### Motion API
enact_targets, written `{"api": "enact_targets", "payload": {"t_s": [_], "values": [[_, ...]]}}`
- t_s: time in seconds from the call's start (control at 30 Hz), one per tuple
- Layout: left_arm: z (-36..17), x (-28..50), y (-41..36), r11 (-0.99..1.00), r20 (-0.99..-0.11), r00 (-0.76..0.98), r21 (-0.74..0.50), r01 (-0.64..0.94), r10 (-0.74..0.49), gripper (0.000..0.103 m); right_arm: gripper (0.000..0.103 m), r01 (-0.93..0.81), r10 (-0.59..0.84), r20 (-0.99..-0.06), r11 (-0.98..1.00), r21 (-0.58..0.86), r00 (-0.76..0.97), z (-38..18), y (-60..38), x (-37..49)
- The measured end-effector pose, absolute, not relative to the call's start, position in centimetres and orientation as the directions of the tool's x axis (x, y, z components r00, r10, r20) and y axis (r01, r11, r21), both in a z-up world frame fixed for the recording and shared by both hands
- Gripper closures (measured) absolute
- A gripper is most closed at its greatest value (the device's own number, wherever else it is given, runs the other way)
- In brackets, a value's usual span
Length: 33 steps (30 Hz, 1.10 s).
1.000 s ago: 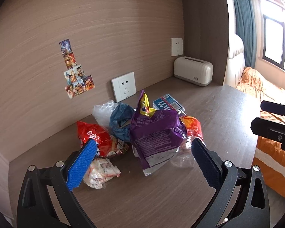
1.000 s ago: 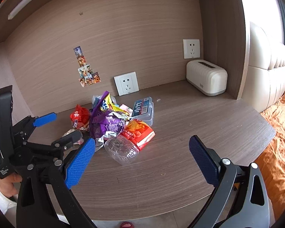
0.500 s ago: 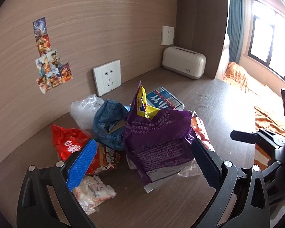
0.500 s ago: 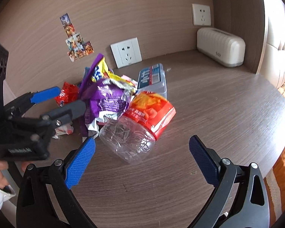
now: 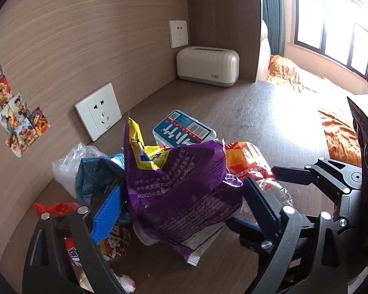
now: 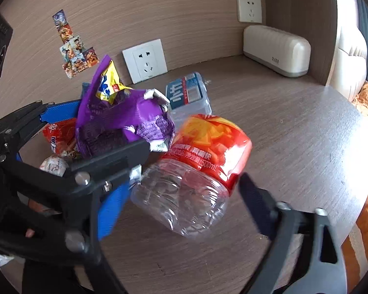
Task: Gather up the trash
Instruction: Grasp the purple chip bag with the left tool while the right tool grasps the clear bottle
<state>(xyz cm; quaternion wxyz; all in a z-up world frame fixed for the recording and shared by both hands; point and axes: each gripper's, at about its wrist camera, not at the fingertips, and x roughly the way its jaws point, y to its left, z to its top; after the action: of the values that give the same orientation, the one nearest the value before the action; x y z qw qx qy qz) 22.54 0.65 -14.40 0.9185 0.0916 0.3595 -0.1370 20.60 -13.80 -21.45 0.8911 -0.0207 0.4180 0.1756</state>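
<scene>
Two pieces of trash sat between my fingers, one for each hand, on the brown wood-grain tabletop (image 6: 294,132) near the back wall.

My right gripper (image 6: 181,196) straddled the crushed clear plastic bottle with a red-orange label (image 6: 198,169). Its jaws had just been closing, with the bottle between them, but the fingers (image 6: 110,210) stood apart from the plastic, not yet pressing. I judged the bottle empty, very light, springy and slick, likely to crumple or squirt out under a hard squeeze. The labelled middle seemed the best place to grip. Its long axis lay flat, running from the clear base near me up and away toward the wall; its neck was hidden.

My left gripper (image 5: 181,203) framed the crumpled purple foil snack bag with a yellow inner flap (image 5: 181,183), which lay in the heap with its torn mouth standing up and its sealed end toward me. Those jaws had also just been closing around it, and I could not tell whether the fingers (image 5: 105,213) were touching the foil. I judged the bag limp, weightless and slippery, best pinched across its bunched middle.

Red wrappers (image 5: 59,208) and a flat blue-and-white labelled packet (image 5: 181,128) lay beside and behind.
</scene>
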Motion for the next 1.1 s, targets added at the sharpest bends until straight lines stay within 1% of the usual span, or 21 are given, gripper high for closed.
{"api": "enact_targets", "payload": {"t_s": [0.07,0.1,0.13,0.23,0.3,0.33,0.37,0.4,0.43,0.47,0.5,0.53,0.6,0.7,0.8,0.83,0.9,0.93,0.97,1.0,1.1], "values": [[-14.6,22.4,0.7,0.944,-0.682,0.705,0.061,0.323,-0.197,0.023,0.019,-0.324,0.295,-0.749,0.939,0.113,0.594,-21.4,-14.5,20.4],[-14.6,22.3,0.7,0.946,-0.675,0.712,0.067,0.318,-0.191,0.044,0.019,-0.317,0.292,-0.748,0.942,0.115,0.596,-21.5,-15.0,20.3],[-14.9,22.3,0.8,0.950,-0.678,0.717,0.092,0.298,-0.159,0.065,0.020,-0.302,0.277,-0.748,0.947,0.108,0.603,-21.6,-15.4,20.2],[-15.5,22.4,1.5,0.952,-0.702,0.685,0.031,0.304,-0.196,0.068,0.020,-0.272,0.280,-0.751,0.952,0.139,0.598,-21.8,-16.9,20.0],[-15.6,22.3,1.6,0.952,-0.704,0.681,0.021,0.306,-0.203,0.068,0.020,-0.263,0.291,-0.746,0.951,0.160,0.599,-21.8,-17.7,19.6],[-15.7,22.2,1.5,0.948,-0.710,0.669,0.007,0.319,-0.220,0.066,0.020,-0.268,0.292,-0.743,0.951,0.156,0.602,-21.7,-17.9,19.4],[-15.8,22.2,1.4,0.947,-0.710,0.665,-0.005,0.322,-0.230,0.061,0.020,-0.268,0.273,-0.745,0.954,0.131,0.609,-21.7,-17.9,19.2],[-15.8,22.1,1.3,0.945,-0.708,0.661,-0.029,0.327,-0.250,0.043,0.020,-0.269,0.259,-0.747,0.957,0.111,0.612,-21.7,-17.9,19.0],[-15.8,22.2,1.2,0.939,-0.709,0.649,-0.054,0.339,-0.275,0.028,0.020,-0.273,0.254,-0.749,0.957,0.101,0.612,-21.8,-18.0,18.8],[-15.8,22.3,1.1,0.944,-0.707,0.656,-0.049,0.327,-0.264,0.024,0.020,-0.275,0.256,-0.750,0.956,0.103,0.609,-21.9,-18.1,18.7],[-15.7,22.3,0.9,0.944,-0.702,0.660,-0.051,0.327,-0.267,0.018,0.020,-0.272,0.257,-0.750,0.956,0.107,0.609,-22.0,-18.4,18.5],[-15.6,22.5,0.8,0.939,-0.698,0.656,-0.072,0.337,-0.289,0.010,0.020,-0.270,0.253,-0.752,0.957,0.103,0.609,-22.1,-18.6,18.4],[-15.6,22.9,0.4,0.932,-0.695,0.645,-0.102,0.349,-0.318,0.008,0.020,-0.266,0.235,-0.756,0.960,0.083,0.611,-22.4,-18.9,18.2],[-16.0,24.0,-0.6,0.925,-0.705,0.634,-0.084,0.370,-0.318,0.007,0.020,-0.269,0.233,-0.757,0.960,0.078,0.610,-22.6,-19.4,18.0],[-16.5,24.9,-1.3,0.916,-0.713,0.614,-0.103,0.387,-0.339,0.008,0.020,-0.267,0.217,-0.758,0.962,0.058,0.616,-22.6,-19.6,17.8],[-16.9,25.3,-1.5,0.916,-0.722,0.601,-0.115,0.385,-0.344,0.017,0.020,-0.264,0.216,-0.756,0.963,0.060,0.617,-22.5,-19.7,17.8],[-17.4,25.7,-1.9,0.915,-0.730,0.587,-0.133,0.381,-0.350,0.051,0.020,-0.259,0.215,-0.757,0.964,0.062,0.618,-22.6,-19.8,17.7],[-17.4,25.7,-2.2,0.916,-0.724,0.593,-0.135,0.379,-0.352,0.057,0.020,-0.256,0.212,-0.756,0.965,0.061,0.620,-22.5,-19.9,17.6],[-17.4,25.8,-2.4,0.914,-0.721,0.592,-0.141,0.382,-0.359,0.070,0.020,-0.253,0.211,-0.755,0.965,0.062,0.621,-22.5,-20.0,17.5],[-17.3,25.8,-2.6,0.915,-0.719,0.597,-0.138,0.378,-0.355,0.078,0.020,-0.251,0.213,-0.754,0.966,0.066,0.622,-22.4,-20.1,17.4],[-16.8,25.5,-2.9,0.922,-0.714,0.614,-0.116,0.370,-0.336,0.082,0.020,-0.249,0.216,-0.745,0.966,0.069,0.631,-22.0,-20.3,17.1]]}}
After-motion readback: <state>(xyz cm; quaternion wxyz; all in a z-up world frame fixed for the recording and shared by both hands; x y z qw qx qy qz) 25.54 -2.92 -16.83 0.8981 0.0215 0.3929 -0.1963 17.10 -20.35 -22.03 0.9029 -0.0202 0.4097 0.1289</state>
